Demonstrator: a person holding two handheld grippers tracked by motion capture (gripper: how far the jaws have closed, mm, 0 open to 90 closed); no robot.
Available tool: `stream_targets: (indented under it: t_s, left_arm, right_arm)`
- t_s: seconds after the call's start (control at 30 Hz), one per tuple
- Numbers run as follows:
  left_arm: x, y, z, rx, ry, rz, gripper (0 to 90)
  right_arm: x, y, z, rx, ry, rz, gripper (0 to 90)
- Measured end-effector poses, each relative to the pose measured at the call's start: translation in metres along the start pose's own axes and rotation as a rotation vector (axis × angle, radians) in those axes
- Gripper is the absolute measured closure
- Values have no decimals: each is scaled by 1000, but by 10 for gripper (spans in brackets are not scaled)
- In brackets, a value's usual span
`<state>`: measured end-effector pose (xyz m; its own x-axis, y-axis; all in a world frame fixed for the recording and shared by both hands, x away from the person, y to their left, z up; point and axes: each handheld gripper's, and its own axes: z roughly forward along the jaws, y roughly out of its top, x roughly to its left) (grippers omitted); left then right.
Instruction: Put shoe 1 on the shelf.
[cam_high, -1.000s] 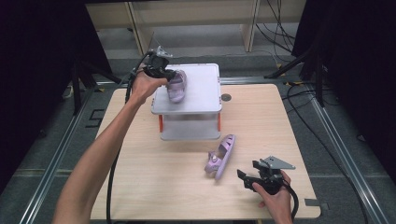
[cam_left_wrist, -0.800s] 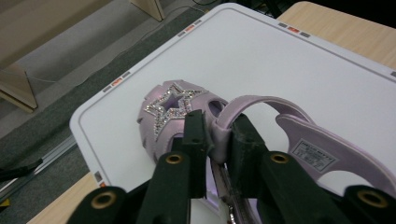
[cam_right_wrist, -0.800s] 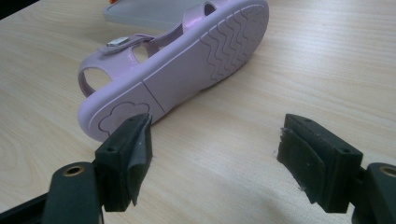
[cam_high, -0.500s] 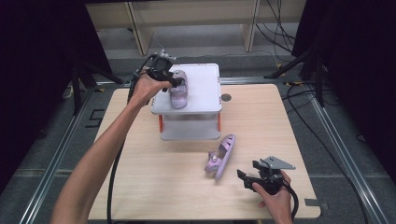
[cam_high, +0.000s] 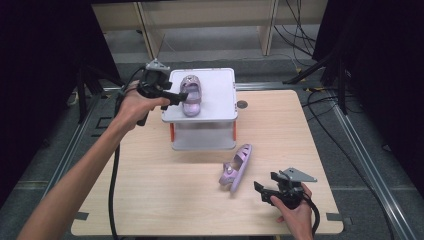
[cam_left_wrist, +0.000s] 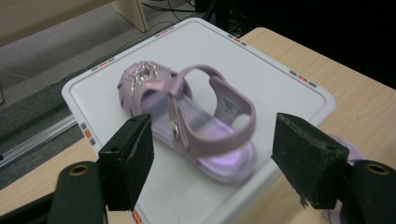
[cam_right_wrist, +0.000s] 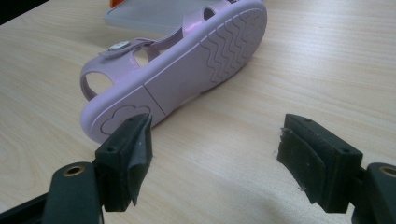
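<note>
Left gripper (cam_high: 176, 96): jaws just opened wide, backing off toward the stand's left edge, holding nothing.
Sandal on stand (cam_high: 191, 95): released, resting upright on the white stand (cam_high: 220, 87).
Second sandal (cam_high: 236, 167): on its side mid-table, likely next.
Right gripper (cam_high: 263, 192): open, empty, near the table's front right corner.

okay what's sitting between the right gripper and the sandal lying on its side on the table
Nothing. In the high view only bare wooden table separates the right gripper from the sandal.
</note>
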<state>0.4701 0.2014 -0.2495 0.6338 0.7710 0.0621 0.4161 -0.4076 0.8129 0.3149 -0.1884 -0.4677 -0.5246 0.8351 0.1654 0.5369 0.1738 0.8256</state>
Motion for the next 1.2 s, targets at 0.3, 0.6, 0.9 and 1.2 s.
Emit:
stream_targets:
  t_s: [0.3,0.6,0.9,1.2]
  left_arm:
    - [-11,-57,-49,-66,-28,-9,257]
    - [-39,-120,-57,-80,-75,-11,250]
    - [-60,-189,-49,-36,-93,27,230]
    - [-60,-238,-40,-41,-103,-30,166]
  right_arm:
    - [6,0,1,18,15,38,260]
    - [4,2,1,-11,45,8,267]
    - [8,1,1,20,34,-4,267]
    - [8,0,2,23,38,-5,266]
